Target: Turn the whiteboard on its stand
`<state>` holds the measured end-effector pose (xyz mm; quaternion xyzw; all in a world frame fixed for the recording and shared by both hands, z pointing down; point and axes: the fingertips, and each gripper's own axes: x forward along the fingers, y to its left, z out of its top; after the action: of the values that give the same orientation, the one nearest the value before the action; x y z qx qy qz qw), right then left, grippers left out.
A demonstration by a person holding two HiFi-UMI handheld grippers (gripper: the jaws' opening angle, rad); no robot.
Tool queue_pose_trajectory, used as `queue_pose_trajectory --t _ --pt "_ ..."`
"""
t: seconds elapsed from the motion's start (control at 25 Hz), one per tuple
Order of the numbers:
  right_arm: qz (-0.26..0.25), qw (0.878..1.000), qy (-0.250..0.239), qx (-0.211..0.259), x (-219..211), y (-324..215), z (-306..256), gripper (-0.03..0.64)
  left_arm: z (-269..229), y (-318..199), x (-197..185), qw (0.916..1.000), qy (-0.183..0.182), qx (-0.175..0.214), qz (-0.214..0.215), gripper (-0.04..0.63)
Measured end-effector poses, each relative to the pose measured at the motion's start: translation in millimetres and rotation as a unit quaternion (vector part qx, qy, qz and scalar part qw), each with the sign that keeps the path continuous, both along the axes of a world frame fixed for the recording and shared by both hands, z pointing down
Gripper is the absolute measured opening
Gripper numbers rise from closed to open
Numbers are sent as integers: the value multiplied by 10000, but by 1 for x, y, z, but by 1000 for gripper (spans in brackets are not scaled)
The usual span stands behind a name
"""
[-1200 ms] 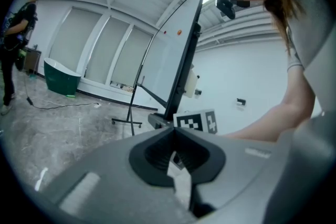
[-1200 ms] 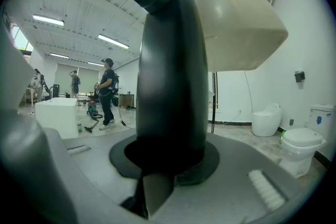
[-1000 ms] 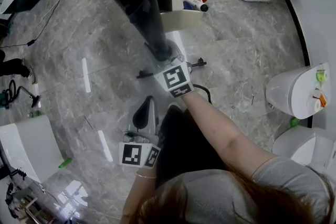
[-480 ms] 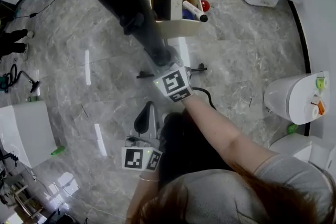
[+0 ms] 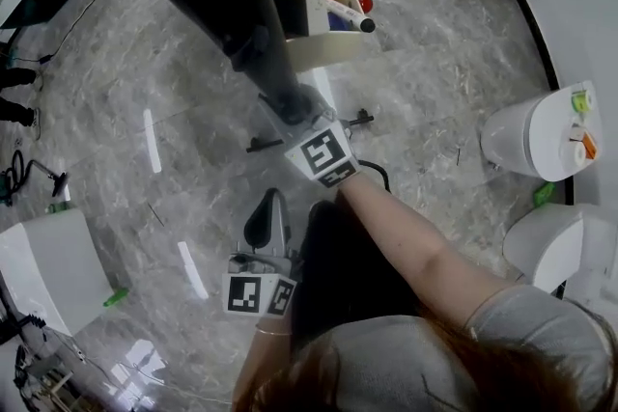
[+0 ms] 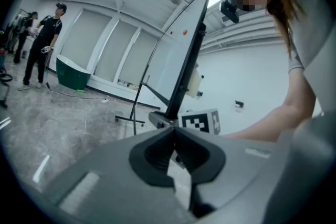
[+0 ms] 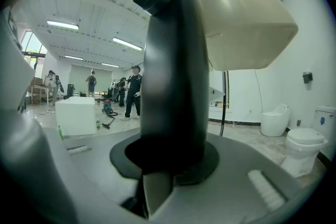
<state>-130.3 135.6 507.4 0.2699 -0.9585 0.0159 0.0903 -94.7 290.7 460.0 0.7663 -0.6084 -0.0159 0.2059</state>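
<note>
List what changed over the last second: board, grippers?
The whiteboard's top edge swung slightly toward the view's left, its tray with it, though the head camera shifted too, so the turn is small at best. Nothing was taken or let go. Unchanged: right gripper clamped on the board's black edge, left gripper low, jaws together, empty.

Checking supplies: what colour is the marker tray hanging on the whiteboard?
The marker tray is cream, clearest in the head view.
</note>
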Motion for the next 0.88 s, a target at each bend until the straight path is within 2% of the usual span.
queue_pose_trajectory --t 0.24,0.4,0.6,0.76,0.88 --pt "2 10000 21 -9 3 20 -13 78 -14 25 -13 10000 60 -52 17 -2" --pt "-54 10000 10 -20 18 47 -6 78 -15 46 5 10000 -15 87 -41 -2" --pt "-204 9998 -9 51 29 83 -3 76 -12 79 26 9989 -66 222 -397 -2" --pt "-428 9991 20 57 29 107 -2 72 -9 112 42 9967 19 185 -792 -2" --pt "-553 9984 25 65 32 120 -3 71 -6 131 56 9956 34 140 -927 -2"
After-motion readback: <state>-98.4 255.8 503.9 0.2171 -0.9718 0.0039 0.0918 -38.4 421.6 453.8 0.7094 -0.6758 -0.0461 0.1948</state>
